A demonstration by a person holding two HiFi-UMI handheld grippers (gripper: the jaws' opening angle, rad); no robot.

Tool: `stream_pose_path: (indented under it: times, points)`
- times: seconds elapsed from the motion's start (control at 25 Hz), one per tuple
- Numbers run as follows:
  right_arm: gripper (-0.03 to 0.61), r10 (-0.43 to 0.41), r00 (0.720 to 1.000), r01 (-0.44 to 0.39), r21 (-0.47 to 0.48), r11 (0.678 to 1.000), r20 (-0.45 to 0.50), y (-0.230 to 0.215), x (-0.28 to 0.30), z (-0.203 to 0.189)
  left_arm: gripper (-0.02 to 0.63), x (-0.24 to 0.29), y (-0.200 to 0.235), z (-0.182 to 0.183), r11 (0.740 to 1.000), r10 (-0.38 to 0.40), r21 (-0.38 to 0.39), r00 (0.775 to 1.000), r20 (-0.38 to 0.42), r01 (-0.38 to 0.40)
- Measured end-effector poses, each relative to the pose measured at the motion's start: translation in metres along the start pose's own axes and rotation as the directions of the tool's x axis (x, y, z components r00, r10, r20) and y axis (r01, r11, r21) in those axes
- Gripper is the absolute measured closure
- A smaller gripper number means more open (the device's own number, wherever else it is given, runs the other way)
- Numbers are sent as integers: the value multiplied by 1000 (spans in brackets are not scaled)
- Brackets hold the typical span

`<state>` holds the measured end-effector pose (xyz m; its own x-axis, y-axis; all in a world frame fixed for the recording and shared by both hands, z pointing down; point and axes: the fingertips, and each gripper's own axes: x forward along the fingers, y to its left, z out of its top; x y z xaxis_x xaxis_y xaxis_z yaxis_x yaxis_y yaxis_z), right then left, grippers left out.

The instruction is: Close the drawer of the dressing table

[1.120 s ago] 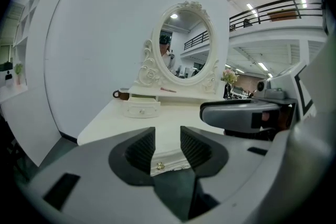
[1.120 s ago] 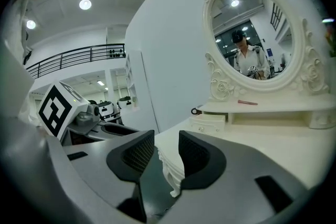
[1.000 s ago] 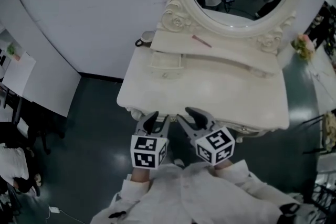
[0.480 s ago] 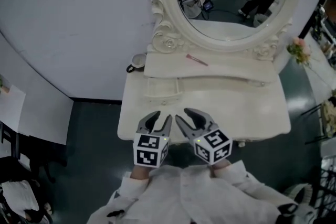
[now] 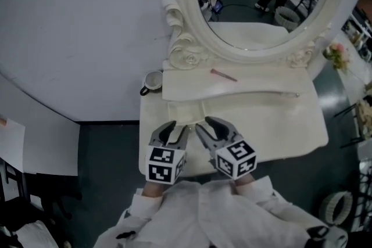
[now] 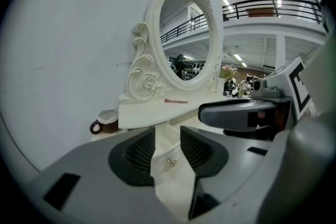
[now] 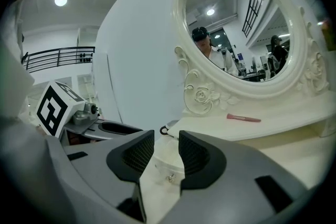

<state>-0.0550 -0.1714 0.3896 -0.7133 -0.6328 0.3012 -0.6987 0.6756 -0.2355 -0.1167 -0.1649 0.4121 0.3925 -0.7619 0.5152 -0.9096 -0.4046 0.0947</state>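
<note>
The left hand-held gripper [image 5: 174,133] and right hand-held gripper [image 5: 210,128], each with jaws partly apart and empty, face the open drawer [image 5: 185,108] at the back left of the counter [image 5: 279,125], apparently lined up to push it shut.

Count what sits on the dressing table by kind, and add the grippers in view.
mug: 1
pink stick: 1
drawer, pulled out: 1
grippers: 2, the left gripper and the right gripper, both with jaws apart and nothing in them
Total: 5
</note>
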Motion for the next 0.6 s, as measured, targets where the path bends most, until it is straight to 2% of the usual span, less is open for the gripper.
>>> stream_pose_path:
  times: [0.32,0.6]
  points:
    - [457,-79,997,80,37,996,-6,-4,30,-2,483,17,27,3,995,-90,30,996,-28,90]
    - [456,-150,988,150,38,988,-27,-8,35,-6,483,27,31,2,986,-163,38,986,-21,163]
